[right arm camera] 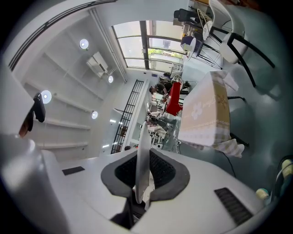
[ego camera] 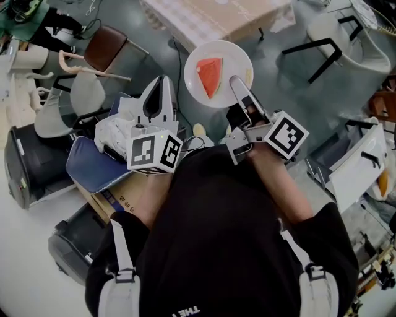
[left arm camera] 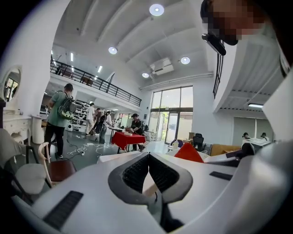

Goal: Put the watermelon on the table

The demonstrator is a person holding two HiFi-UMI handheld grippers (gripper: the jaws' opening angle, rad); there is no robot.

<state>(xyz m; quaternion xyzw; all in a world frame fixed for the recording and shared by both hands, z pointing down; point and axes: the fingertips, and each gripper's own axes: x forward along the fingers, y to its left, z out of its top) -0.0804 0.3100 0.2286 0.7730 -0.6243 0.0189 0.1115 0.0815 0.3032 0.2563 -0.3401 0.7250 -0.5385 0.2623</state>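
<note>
Pinching the near rim of a white plate (ego camera: 216,56), the right gripper (ego camera: 237,88) is holding it up in the air with both jaws clamped on it. The watermelon slice (ego camera: 210,75) is lying near the middle of that plate. The plate is hanging over grey floor, just short of the near edge of the table (ego camera: 216,18) with the pale checked cloth. The gap between plate rim and table edge is looking open, apart from 1 black cable (ego camera: 176,46) on the floor. A brown chair (ego camera: 105,46) is sitting off to the left and a black-framed chair (ego camera: 334,37) off to the right, both well apart from the plate.

The left gripper (ego camera: 159,98) is sitting lower, jaws pressed together, right over a cluttered pile: white bag (ego camera: 114,133), blue cushion (ego camera: 93,164), cardboard box (ego camera: 120,198).

The right gripper view is showing the plate edge-on, a thin white blade between the pads, plus the cloth's corner drooping off the table. The slice is only showing in the other 2 views. The left gripper view is catching it as a red triangle past its closed tips, with people around a red-covered table (left arm camera: 129,138) far back.
</note>
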